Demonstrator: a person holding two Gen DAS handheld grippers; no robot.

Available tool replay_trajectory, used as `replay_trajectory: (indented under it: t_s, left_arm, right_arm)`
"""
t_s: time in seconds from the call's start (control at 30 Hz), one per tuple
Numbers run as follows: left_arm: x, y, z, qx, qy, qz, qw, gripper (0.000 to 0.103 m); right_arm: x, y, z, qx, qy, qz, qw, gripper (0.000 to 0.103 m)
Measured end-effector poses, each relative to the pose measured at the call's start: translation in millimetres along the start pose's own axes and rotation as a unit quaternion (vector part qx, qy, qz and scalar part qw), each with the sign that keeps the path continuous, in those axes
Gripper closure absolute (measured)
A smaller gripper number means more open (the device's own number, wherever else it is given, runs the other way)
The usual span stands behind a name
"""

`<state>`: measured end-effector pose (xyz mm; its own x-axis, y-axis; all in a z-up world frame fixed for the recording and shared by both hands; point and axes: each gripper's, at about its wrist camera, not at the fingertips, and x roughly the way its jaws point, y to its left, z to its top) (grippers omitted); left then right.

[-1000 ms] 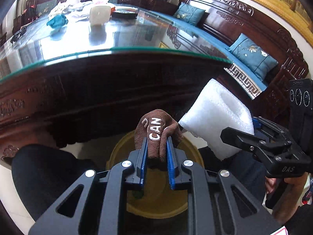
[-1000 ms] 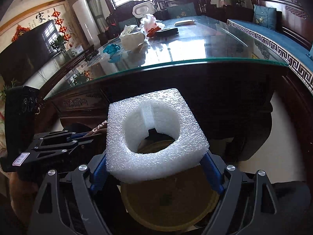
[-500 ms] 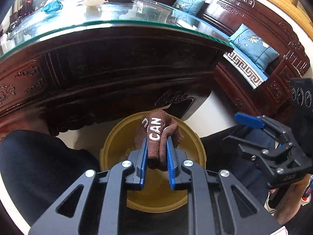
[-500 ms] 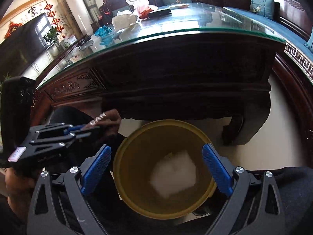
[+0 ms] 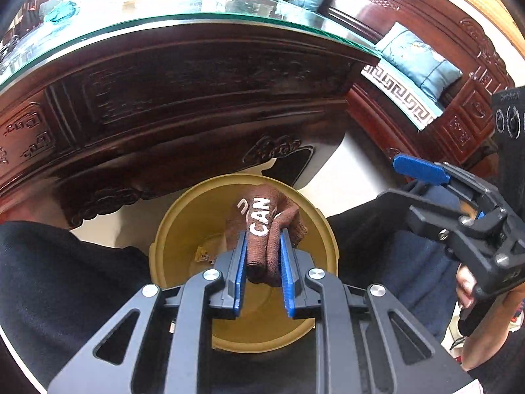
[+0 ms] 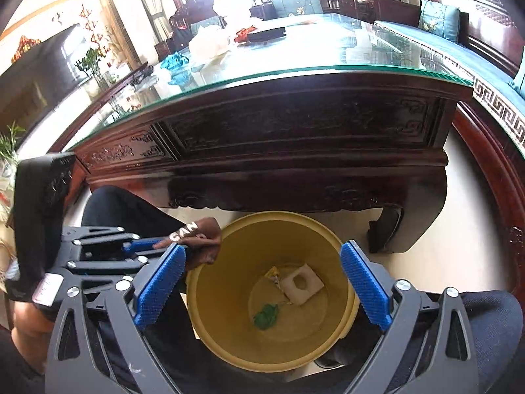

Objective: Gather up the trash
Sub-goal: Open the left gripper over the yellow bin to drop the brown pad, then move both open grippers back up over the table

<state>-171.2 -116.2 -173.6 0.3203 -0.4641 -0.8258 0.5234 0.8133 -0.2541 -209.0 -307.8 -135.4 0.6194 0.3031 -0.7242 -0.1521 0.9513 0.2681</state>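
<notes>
My left gripper (image 5: 262, 246) is shut on a brown cloth (image 5: 267, 226) with white letters "CAN" and holds it over the yellow bin (image 5: 164, 246). In the right wrist view the cloth (image 6: 200, 239) hangs at the bin's left rim. My right gripper (image 6: 262, 282) is open and empty above the yellow bin (image 6: 328, 335). A white foam piece (image 6: 302, 284) with a round hole lies on the bin's bottom, beside a green scrap (image 6: 265, 317) and a yellow wrapper (image 6: 273, 273). The right gripper also shows in the left wrist view (image 5: 436, 180), to the right of the bin.
A dark carved wooden table (image 6: 295, 131) with a glass top stands just behind the bin. On it lie a teal crumpled item (image 6: 175, 60), white tissue-like things (image 6: 210, 44) and a dark flat object (image 6: 265, 32). A wooden sofa with blue cushions (image 5: 423, 62) stands right. The person's legs flank the bin.
My right gripper opened and the white foam piece fell to the bin's bottom. Both grippers tilted down toward the bin. The left gripper still holds the brown cloth.
</notes>
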Motion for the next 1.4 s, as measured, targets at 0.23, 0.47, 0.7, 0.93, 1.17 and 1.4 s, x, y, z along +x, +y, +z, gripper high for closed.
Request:
replay_trajectory:
  t_s: [0.23,0.47,0.7,0.93,1.17,1.4]
  left_arm:
    - [13,-8,2,0.012,0.015,-0.007,0.9998,0.073]
    - [13,-14,1,0.029,0.010,-0.005,0.9995,0.047]
    - [13,-10,1,0.022,0.010,-0.002,0.9997,0.046]
    - [8,-5,5,0.020,0.004,0.003,0.9998,0.042]
    - [-6,13,24,0.005,-0.014,0.014,0.9998,0.041]
    - [-31,38,66,-0.012,-0.054,0.031,0.9980,0.038]
  right_arm:
    - [-10,-8,6,0.003,-0.013,-0.013,1.000,0.010]
    - [-10,-15,9,0.013,-0.012,-0.012,1.000,0.010]
    - [-8,-11,10,0.009,-0.007,-0.010,1.000,0.010]
    - [-3,-8,14,0.009,-0.006,-0.004,1.000,0.010]
    - [3,-5,34,0.006,-0.010,0.004,1.000,0.010]
    - [8,-6,78,0.010,-0.033,0.019,0.999,0.010]
